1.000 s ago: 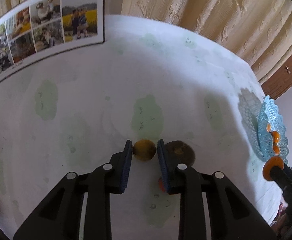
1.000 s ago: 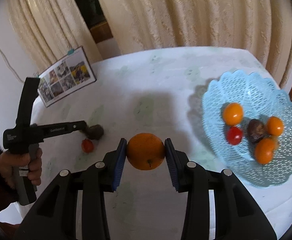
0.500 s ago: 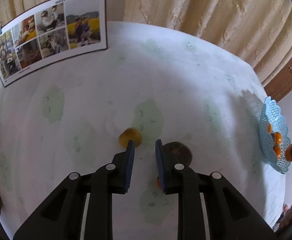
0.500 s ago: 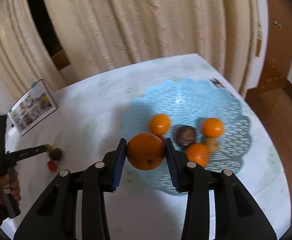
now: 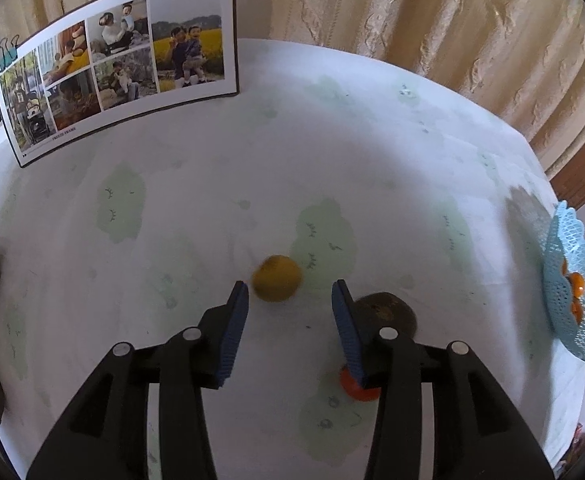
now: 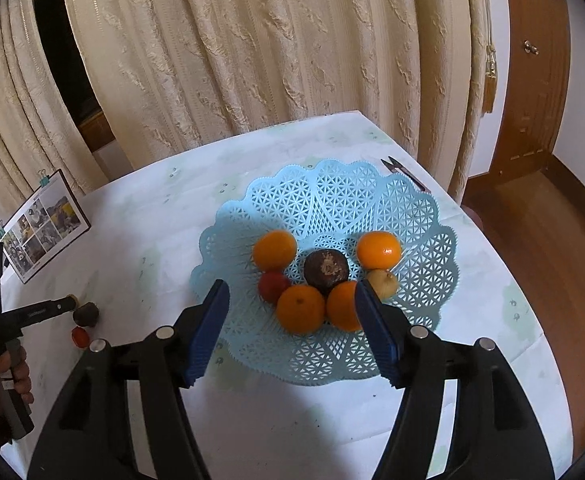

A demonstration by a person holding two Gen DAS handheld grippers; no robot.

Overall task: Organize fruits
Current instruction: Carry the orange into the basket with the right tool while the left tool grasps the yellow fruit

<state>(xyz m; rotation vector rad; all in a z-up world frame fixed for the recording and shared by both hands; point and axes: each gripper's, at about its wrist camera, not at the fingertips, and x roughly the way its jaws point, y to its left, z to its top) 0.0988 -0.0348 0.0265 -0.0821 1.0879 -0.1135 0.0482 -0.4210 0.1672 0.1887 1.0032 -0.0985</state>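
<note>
Blue-padded jaws of the right gripper (image 6: 292, 312) have just been opening and stand spread above the near rim of the pale-blue lattice basket (image 6: 372, 200), nothing between them; the orange (image 6: 300, 309) lies free in the basket just beyond, presumably let go to join the other fruit heaped at the basket's middle; the left gripper (image 5: 290, 302), well apart from the basket on the counter (image 5: 212, 208), has its jaws just opened too, empty, the small yellow fruit (image 5: 277, 283) lying loose just ahead of them, likely lined up for a fresh pinch; a dark brown fruit (image 5: 388, 312) and a red one (image 5: 356, 386) wait beside it, farther from the basket than they should end.
</note>
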